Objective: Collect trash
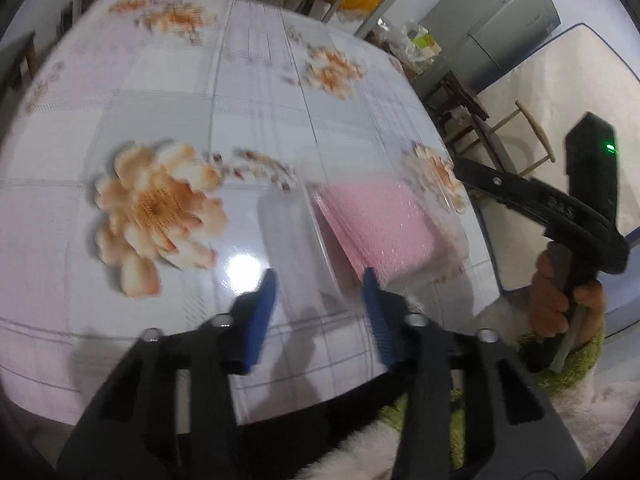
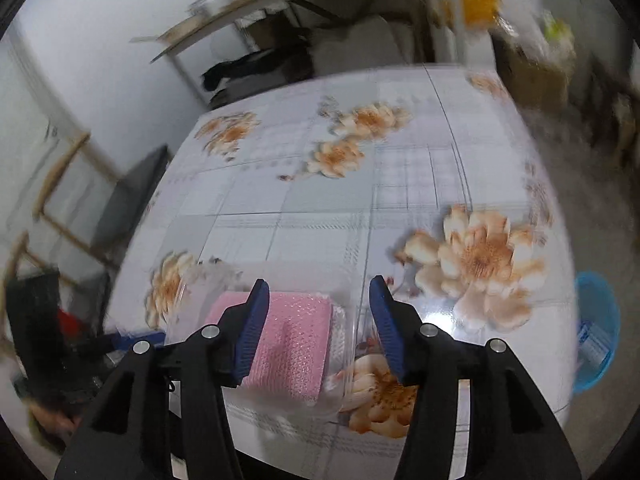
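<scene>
On the glossy, flower-printed tabletop (image 1: 168, 92), near its edge, sits a clear plastic clamshell box (image 1: 304, 236) holding a pink bubbly sheet (image 2: 288, 344), a blue bin (image 2: 596, 328) on the floor beside; both left tongs (image 1: 320, 300) and right tongs (image 2: 316, 320) angle downward, spread, pinching nothing.

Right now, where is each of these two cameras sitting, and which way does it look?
Left wrist: on the left gripper, looking down its blue jaws at a clear box with pink padding on the flowered table; a hand holding the right gripper shows.
Right wrist: on the right gripper, looking down at that box.
Shared: box and table.
</scene>
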Motion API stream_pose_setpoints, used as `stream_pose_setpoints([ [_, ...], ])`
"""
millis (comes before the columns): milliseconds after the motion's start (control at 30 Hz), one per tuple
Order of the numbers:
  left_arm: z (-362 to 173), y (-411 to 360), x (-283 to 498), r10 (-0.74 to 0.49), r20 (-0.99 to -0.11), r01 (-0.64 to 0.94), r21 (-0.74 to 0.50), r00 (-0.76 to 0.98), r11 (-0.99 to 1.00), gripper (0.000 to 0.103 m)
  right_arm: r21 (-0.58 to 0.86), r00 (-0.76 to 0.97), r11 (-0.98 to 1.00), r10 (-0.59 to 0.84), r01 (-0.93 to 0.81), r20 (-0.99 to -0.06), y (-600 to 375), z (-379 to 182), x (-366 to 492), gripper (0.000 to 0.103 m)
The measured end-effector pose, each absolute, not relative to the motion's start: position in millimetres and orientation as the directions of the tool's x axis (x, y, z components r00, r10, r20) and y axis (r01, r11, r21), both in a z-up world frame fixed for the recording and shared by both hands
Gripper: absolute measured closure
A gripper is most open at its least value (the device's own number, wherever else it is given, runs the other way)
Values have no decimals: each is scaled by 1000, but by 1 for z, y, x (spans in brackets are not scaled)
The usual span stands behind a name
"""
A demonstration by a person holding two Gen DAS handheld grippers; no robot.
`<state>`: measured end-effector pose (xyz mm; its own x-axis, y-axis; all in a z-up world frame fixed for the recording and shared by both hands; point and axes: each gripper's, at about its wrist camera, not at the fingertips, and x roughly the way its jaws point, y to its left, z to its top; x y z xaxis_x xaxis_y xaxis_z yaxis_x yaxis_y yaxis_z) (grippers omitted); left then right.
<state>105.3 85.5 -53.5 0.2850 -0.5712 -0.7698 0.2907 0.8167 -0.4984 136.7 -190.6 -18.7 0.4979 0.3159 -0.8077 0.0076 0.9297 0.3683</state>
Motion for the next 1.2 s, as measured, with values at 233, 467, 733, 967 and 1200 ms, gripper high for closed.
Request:
stream_pose_setpoints([
  [233,-54,87,131,-576,-734,257,-515,359,817,88,464,453,884,390,61,-802,-198,-32,110,89],
  [467,-56,93,168,-566,-697,182,-548,441,816,88,465,390,886,426,6,-817,-177,-29,73,87],
  [733,-46,105,157,-588,-662,181,-579,465,795,68,322,519,929,369,-183,-771,-158,33,78,48],
  [967,-55,109,150,-599,-677,176,-588,427,790,70,235,348,892,377,-386,-858,-100,9,122,43],
  [1200,-58,111,153,-606,-673,166,-600,423,782,86,183,257,890,309,-418,-916,-86,-19,149,43],
])
